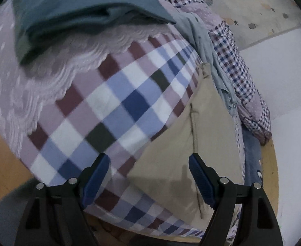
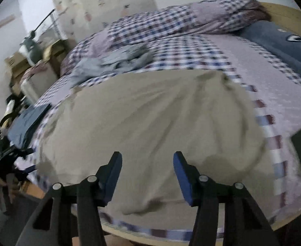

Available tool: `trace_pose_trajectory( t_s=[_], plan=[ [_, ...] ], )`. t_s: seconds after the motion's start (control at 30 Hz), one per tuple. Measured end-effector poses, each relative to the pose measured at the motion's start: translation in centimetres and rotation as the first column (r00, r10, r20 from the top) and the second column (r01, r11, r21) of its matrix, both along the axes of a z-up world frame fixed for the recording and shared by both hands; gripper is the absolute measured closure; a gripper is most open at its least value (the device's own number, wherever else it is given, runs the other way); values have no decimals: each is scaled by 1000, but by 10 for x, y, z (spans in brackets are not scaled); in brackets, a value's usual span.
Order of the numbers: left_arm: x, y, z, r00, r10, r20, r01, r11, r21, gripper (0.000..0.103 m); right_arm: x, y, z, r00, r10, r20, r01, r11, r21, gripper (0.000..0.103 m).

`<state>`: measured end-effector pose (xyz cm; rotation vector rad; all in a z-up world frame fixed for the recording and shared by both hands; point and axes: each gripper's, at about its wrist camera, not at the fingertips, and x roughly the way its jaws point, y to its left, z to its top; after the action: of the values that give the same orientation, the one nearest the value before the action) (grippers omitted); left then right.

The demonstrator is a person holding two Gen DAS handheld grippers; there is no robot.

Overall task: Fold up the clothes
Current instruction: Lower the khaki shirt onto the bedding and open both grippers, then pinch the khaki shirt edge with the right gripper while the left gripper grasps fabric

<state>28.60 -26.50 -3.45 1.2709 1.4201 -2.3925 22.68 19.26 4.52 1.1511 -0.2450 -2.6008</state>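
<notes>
Claws (image 1: 148,164) (image 2: 147,162) both wide, empty — beige garment (image 2: 150,119) on checked bedspread (image 1: 117,102), grey-blue clothes (image 2: 113,63) beyond.

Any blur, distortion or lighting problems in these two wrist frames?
Left wrist view: dim and bluish, the checked bedcover smeared by motion, the left tool sharp, its shadow cast on the beige garment. Right wrist view: heavy fisheye bulge, blur streaking the beige garment, the right tool crisp, dark vignette at the corners.
</notes>
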Motion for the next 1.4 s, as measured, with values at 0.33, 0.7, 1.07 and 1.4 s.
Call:
trace_pose_trajectory(
  t_s=[0.33,0.7,1.07,1.4],
  plan=[
    [1,5,-10,987,-37,-153,70,974,216,20,8,-82,-2,983,175,-59,-168,980,109,44],
    [-2,-23,-4,942,-43,-333,167,921,353,20,53,-249,-45,793,595,-131,-486,748,452,41],
    [-13,-24,-15,951,-84,-299,191,917,351,20,68,-351,-95,637,746,-195,-513,599,615,42],
    [-3,-47,-19,959,2,-283,98,935,341,20,39,-359,-95,667,724,-178,-492,607,624,97]
  ],
)
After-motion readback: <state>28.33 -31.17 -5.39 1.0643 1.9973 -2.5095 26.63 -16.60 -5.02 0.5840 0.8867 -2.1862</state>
